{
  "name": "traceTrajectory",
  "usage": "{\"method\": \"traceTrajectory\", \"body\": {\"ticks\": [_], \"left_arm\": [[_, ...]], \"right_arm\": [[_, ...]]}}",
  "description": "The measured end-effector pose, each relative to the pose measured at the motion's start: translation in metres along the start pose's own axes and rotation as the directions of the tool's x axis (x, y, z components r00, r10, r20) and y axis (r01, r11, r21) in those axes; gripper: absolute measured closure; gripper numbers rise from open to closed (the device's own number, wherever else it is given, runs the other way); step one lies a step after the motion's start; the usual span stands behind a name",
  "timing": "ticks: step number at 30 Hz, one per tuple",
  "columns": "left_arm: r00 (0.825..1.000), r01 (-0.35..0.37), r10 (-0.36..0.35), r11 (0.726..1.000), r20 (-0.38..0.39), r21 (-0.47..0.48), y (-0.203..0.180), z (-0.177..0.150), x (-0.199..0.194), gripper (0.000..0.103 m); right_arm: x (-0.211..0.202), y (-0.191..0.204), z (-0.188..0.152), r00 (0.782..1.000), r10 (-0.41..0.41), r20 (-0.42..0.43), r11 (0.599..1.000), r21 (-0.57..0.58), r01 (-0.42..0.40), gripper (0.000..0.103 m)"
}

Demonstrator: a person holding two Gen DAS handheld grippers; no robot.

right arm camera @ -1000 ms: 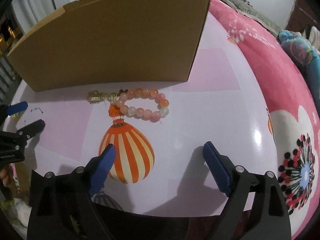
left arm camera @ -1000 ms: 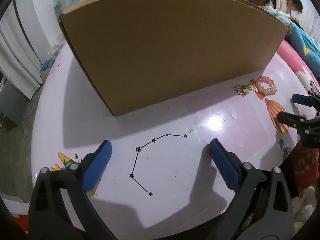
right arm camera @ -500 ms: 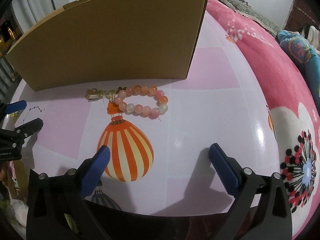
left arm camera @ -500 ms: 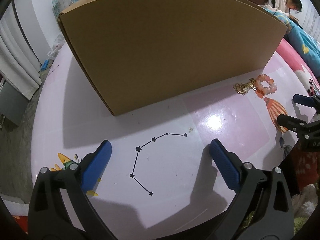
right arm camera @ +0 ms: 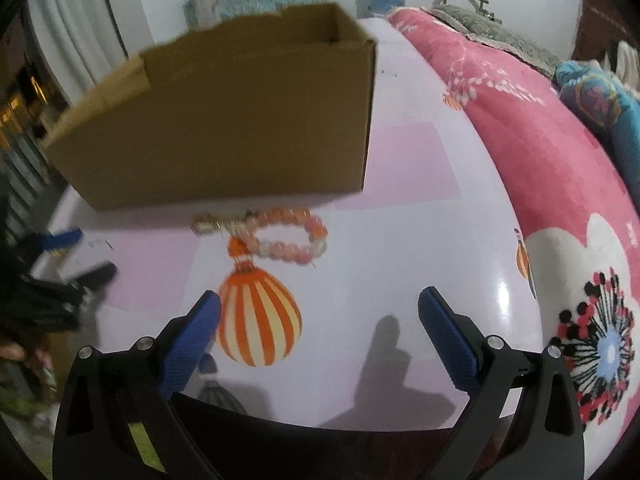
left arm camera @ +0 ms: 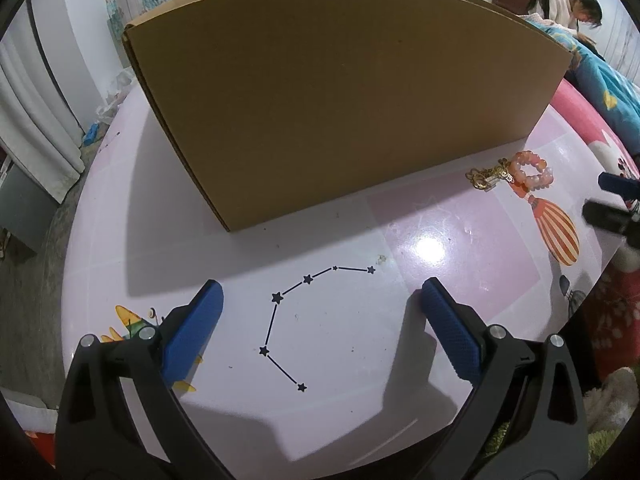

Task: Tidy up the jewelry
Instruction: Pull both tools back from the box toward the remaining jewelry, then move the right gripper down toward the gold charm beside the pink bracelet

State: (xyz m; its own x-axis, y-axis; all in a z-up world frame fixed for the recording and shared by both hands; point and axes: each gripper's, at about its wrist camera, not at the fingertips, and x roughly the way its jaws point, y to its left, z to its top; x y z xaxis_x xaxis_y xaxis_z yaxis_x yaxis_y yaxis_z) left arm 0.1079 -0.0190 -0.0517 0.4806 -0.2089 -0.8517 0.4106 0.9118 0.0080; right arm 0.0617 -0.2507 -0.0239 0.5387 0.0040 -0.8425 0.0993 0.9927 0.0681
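Bracelet beside box; interior visible right view only; both fingers released.

I am in a home, in a bedroom. Along my desk's right edge lies a bed with a pink flowered blanket; a person sits on blue bedding beyond its far right corner, and white curtains hang left.

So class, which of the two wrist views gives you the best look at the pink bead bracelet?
The right wrist view: the bead bracelet lies near centre, just ahead of the open right gripper, large though slightly blurred. The left wrist view shows it sharper but small, far right, beside the cardboard box.
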Motion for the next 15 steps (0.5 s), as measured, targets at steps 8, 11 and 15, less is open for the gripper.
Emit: {"method": "traceTrajectory", "body": {"ticks": [8, 11, 15], "left_arm": [[1.0, 0.005, -0.005, 1.0, 0.026, 0.007, 0.0, -0.006, -0.003, 0.007], [1.0, 0.009, -0.009, 1.0, 0.028, 0.01, 0.0, -0.007, -0.004, 0.007], [0.999, 0.01, -0.01, 1.0, 0.031, 0.01, 0.001, -0.008, -0.004, 0.007]], "right_arm": [[-0.001, -0.013, 0.015, 0.998, 0.055, 0.021, 0.996, 0.071, -0.056, 0.036], [0.008, -0.015, 0.024, 0.998, 0.063, 0.005, 0.995, 0.077, -0.063, 0.052], [0.025, -0.014, 0.033, 0.998, 0.057, -0.039, 0.996, 0.07, -0.054, 0.068]]}}
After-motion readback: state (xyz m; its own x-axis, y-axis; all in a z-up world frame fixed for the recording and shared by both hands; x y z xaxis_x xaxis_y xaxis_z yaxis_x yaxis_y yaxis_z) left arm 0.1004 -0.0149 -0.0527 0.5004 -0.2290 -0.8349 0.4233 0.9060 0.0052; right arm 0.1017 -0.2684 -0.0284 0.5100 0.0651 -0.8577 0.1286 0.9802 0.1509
